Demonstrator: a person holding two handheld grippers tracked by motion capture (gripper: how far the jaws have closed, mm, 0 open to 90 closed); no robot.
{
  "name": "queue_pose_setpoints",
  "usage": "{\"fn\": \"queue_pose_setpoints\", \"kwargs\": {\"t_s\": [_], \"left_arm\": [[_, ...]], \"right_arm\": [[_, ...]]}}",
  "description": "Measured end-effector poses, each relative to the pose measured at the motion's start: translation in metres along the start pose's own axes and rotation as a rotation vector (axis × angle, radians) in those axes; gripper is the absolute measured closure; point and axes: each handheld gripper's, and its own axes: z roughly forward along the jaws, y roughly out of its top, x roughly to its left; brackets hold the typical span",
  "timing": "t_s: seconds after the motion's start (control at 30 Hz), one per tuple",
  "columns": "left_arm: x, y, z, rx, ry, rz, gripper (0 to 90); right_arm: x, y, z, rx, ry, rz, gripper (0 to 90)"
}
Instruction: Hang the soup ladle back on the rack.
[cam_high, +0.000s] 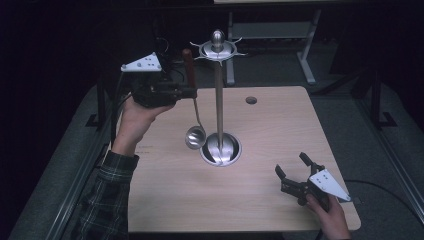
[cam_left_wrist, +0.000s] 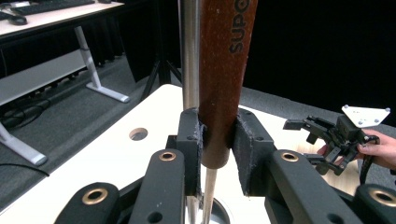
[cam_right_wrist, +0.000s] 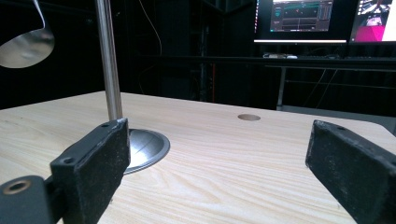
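Observation:
A ladle with a brown wooden handle (cam_high: 189, 64) and steel bowl (cam_high: 195, 136) hangs upright in the air left of a steel utensil stand (cam_high: 218, 95). My left gripper (cam_high: 186, 92) is shut on the wooden handle (cam_left_wrist: 222, 79), its pads (cam_left_wrist: 243, 156) pressing both sides near the handle's lower end. The stand's pole (cam_left_wrist: 190, 51) rises just behind the handle. The stand has a round base (cam_high: 221, 149) and a hooked crown (cam_high: 217, 49) on top. My right gripper (cam_high: 294, 170) rests open near the table's front right, nothing between its pads (cam_right_wrist: 100, 158). The ladle bowl (cam_right_wrist: 25, 44) shows at upper left in the right gripper view.
The wooden table (cam_high: 280, 130) has a round cable hole (cam_high: 251, 100) at its far right. A white desk frame (cam_high: 305, 55) stands behind on the floor. Monitors (cam_right_wrist: 303, 18) glow on a far desk. Black side rails (cam_high: 380, 115) flank the table.

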Motion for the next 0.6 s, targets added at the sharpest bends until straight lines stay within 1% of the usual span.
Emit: {"fn": "queue_pose_setpoints", "kwargs": {"t_s": [0.17, 0.33, 0.47, 0.53, 0.6], "left_arm": [[-0.001, 0.0, 0.001, 0.006, -0.002, -0.001, 73.6], [0.001, 0.0, 0.002, 0.015, 0.0, -0.008, 73.6], [0.003, 0.0, 0.006, 0.021, -0.004, -0.012, 73.6], [0.004, 0.0, 0.007, 0.022, -0.007, -0.008, 73.6], [0.004, 0.0, 0.011, 0.026, -0.01, -0.014, 73.6]], "right_arm": [[0.0, 0.0, 0.0, 0.0, 0.0, 0.0, 6.0], [0.0, 0.0, 0.0, 0.0, 0.0, 0.0, 6.0], [0.0, 0.0, 0.0, 0.0, 0.0, 0.0, 6.0], [0.0, 0.0, 0.0, 0.0, 0.0, 0.0, 6.0], [0.0, 0.0, 0.0, 0.0, 0.0, 0.001, 6.0]]}}
